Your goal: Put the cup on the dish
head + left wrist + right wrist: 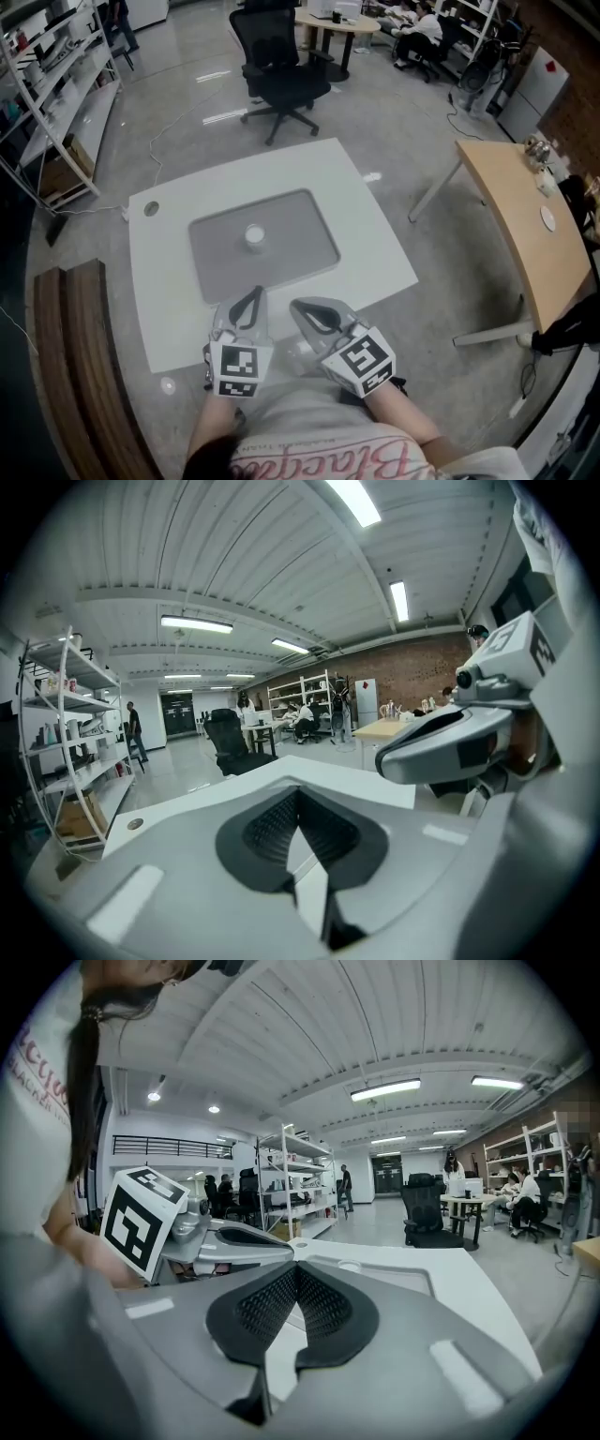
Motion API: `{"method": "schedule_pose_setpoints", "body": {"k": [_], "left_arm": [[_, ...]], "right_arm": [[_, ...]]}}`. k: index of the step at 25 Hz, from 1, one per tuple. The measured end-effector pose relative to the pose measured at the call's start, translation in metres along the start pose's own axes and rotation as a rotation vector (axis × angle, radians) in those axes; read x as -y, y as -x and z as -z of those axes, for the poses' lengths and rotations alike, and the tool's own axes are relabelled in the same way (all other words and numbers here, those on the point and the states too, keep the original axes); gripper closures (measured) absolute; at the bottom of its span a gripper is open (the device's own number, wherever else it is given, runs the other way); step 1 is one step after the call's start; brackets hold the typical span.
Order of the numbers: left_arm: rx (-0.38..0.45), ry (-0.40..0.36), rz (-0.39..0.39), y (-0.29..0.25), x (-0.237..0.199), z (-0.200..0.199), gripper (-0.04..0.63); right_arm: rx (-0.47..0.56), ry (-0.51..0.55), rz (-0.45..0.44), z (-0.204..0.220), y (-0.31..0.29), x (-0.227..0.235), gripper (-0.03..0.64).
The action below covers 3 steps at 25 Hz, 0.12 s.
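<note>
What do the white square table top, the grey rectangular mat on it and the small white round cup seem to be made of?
The white square table top is probably laminate or painted board: it looks smooth, even and faintly shiny. The grey rectangular mat may be rubber or plastic: matt, with rounded corners and a slightly raised edge. The small white round cup could be ceramic or plastic; it is too small to tell.

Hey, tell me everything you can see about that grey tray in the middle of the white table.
The grey tray is a flat, matte rectangle with rounded corners and what seems a low raised edge, rubber or plastic by its look. It lies on the white table, near its middle, turned slightly askew to the table's edges. A small white cup stands upright near the tray's centre, the only thing on it.
</note>
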<state>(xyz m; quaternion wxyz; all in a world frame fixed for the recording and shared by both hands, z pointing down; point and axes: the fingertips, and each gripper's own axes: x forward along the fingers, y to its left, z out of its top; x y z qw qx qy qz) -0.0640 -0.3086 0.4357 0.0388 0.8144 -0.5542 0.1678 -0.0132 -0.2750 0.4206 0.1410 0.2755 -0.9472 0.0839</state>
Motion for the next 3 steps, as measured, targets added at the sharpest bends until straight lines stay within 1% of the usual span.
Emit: {"method": "schedule_pose_setpoints", "body": {"k": [3], "left_arm": [[0.020, -0.009, -0.007, 0.0045, 0.0047, -0.0088, 0.597]], "right_arm": [[0.021, 0.014, 0.000, -0.0055, 0.0052, -0.0020, 0.618]]}}
